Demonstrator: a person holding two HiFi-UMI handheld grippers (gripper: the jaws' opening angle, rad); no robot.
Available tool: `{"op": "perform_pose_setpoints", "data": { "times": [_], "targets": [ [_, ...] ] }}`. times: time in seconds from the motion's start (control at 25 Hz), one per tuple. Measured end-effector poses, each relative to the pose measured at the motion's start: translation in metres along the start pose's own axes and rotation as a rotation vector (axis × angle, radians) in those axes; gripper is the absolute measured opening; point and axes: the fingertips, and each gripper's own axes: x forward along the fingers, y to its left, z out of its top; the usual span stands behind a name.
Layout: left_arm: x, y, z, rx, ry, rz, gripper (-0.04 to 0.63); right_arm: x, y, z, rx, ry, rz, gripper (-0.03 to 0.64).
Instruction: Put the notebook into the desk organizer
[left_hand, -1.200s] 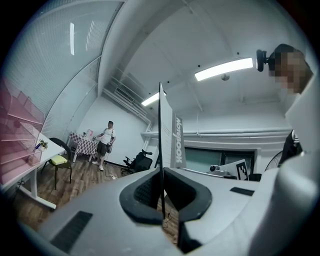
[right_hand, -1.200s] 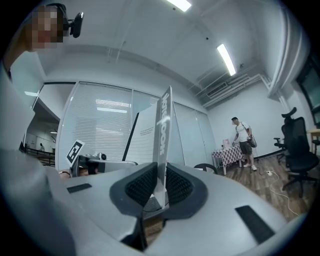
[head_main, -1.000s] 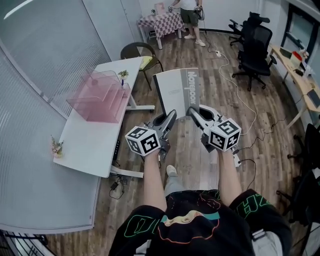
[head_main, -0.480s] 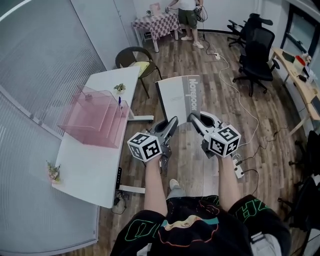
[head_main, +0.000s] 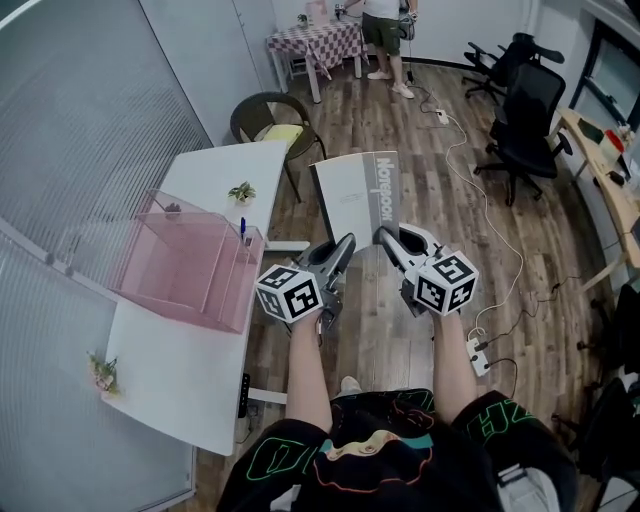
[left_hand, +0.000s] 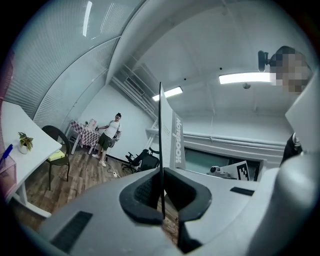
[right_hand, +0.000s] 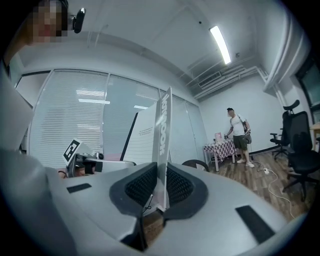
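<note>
Counter at left, organizer on it.
Left tool and right tool grip upright notebook; organizer seemingly nearer left.

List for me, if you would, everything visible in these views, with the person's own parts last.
notebook: one, grey-white, between both grippers
desk organizer: one, translucent pink, on the desk
desk: one, white, left
potted plants: two, green, on the desk
office chairs: at least two, black, right
round chair: one, dark, beyond the desk
checked table: one, far end
person: one, beside that table
left gripper: one, grey, shut on the notebook
right gripper: one, grey, shut on the notebook
</note>
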Motion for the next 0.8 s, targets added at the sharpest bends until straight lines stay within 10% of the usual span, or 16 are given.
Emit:
{"op": "perform_pose_setpoints", "data": {
  "times": [0.8],
  "targets": [
    [0.111,0.080,0.039,-0.004,-0.054,0.071,0.008,0.081,-0.121,0.028,-0.030,0.036,0.078,0.028]
  ]
}}
